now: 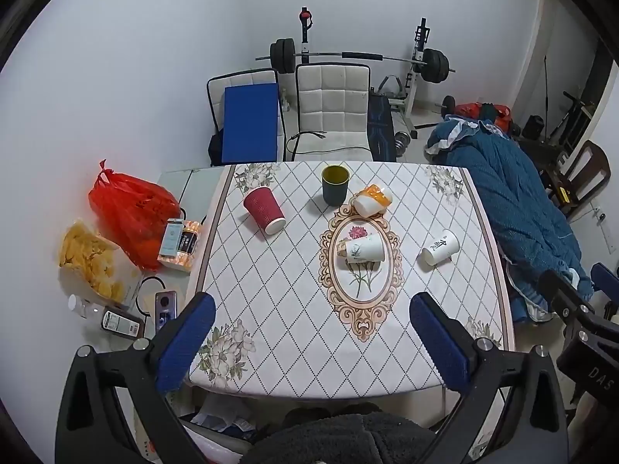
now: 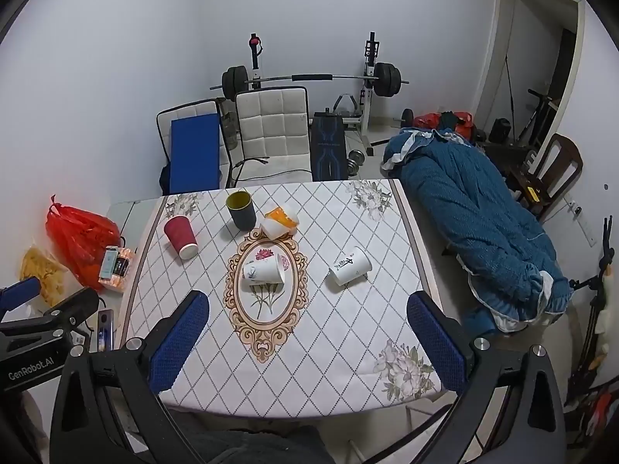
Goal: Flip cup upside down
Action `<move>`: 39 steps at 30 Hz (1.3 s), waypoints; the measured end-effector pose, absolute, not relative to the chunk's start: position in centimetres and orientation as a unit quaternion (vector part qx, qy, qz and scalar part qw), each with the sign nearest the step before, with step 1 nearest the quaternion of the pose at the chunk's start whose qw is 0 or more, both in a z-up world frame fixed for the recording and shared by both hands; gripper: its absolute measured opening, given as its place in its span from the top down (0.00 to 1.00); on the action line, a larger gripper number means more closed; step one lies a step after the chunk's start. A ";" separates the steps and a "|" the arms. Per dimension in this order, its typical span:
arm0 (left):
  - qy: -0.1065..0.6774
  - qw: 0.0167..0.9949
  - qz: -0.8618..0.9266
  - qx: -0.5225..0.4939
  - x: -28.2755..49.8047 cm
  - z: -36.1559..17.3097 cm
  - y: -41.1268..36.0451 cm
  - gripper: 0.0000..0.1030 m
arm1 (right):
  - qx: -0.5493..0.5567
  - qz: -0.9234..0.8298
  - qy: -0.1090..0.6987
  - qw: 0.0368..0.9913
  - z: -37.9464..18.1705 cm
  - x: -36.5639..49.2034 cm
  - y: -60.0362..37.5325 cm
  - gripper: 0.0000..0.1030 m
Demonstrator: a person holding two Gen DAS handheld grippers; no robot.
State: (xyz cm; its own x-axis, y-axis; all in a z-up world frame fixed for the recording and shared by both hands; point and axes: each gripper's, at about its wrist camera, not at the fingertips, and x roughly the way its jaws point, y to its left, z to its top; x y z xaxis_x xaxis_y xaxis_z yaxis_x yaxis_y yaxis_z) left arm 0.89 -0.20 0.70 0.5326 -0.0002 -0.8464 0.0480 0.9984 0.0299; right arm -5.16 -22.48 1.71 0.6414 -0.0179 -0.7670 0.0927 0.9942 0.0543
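Note:
Several cups sit on the patterned tablecloth (image 1: 271,309). A dark cup with a yellow inside (image 1: 335,185) (image 2: 240,208) stands upright at the back. A red paper cup (image 1: 264,210) (image 2: 180,237) stands upside down. An orange-and-white cup (image 1: 372,199) (image 2: 279,221), a white flowered cup (image 1: 363,248) (image 2: 263,269) and a white cup with black lettering (image 1: 440,248) (image 2: 350,266) lie on their sides. My left gripper (image 1: 309,336) and right gripper (image 2: 307,332) are both open and empty above the table's near edge.
Left of the table lie a red plastic bag (image 1: 129,208), a bag of chips (image 1: 91,259), small boxes and a phone. White chairs (image 1: 332,108) and a barbell rack stand behind. A blue quilt (image 1: 518,201) lies along the right side.

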 end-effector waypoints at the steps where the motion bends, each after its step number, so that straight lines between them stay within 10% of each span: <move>1: 0.484 0.875 -0.014 0.025 1.0 0.7 -0.2 0.00 | 0.044 -0.030 0.422 0.905 1.6 -5.3 -22.4 0.00; 39: 0.479 0.877 -0.013 0.016 0.8 1.4 0.3 0.00 | 0.054 -0.024 0.417 0.907 3.1 -5.0 -22.2 0.00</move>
